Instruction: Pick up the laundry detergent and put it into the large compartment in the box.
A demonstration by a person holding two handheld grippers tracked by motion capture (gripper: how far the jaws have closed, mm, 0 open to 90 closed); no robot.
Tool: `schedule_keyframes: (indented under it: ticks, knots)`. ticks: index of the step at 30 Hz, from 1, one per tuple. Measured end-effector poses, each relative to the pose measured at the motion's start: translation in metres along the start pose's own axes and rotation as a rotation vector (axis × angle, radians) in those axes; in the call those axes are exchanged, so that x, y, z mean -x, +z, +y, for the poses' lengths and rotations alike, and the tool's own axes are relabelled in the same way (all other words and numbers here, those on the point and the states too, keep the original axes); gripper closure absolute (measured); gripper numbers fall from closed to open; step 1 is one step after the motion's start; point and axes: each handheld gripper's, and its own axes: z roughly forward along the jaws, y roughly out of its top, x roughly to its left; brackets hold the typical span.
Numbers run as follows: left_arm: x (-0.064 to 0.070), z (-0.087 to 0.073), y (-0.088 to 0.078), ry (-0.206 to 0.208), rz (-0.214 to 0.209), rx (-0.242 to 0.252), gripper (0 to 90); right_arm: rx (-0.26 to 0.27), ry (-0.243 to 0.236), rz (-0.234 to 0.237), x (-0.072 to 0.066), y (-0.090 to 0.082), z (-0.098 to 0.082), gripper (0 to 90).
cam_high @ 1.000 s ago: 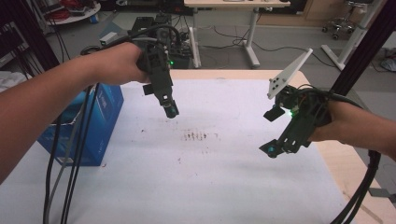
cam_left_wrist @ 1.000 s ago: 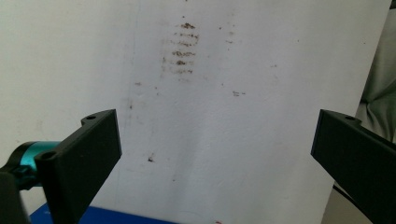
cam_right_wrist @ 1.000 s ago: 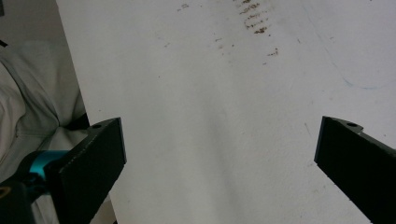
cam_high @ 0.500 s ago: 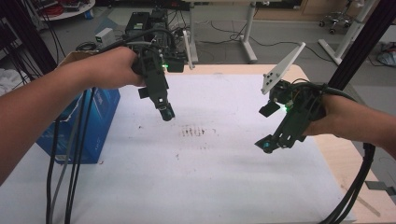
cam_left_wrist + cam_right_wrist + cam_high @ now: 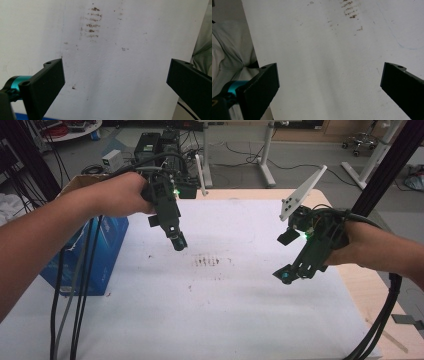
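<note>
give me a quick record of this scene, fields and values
surface: white sheet on a table
marks: brown smudges near the sheet's middle
left gripper: open, held above the sheet, holds nothing
right gripper: open, held above the sheet, holds nothing
box: blue box at the sheet's left edge
cables: black cables hanging past the box

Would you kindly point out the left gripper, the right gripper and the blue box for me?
left gripper [image 5: 178, 241]: high view, at its jaw tips above the white sheet.
right gripper [image 5: 286, 276]: high view, at its lower jaw tips.
blue box [image 5: 107, 251]: high view, on its blue side face at the table's left edge.
</note>
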Motion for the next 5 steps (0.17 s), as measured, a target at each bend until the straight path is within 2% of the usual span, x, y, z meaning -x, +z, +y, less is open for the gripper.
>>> schedule_keyframes:
  ticks: [5]
  knots:
    - [-0.0009,-0.0009,-0.0011,-0.01,0.0,0.006,1.6,0.004,0.003,0.0,0.0,-0.0007,-0.0006,1.1]
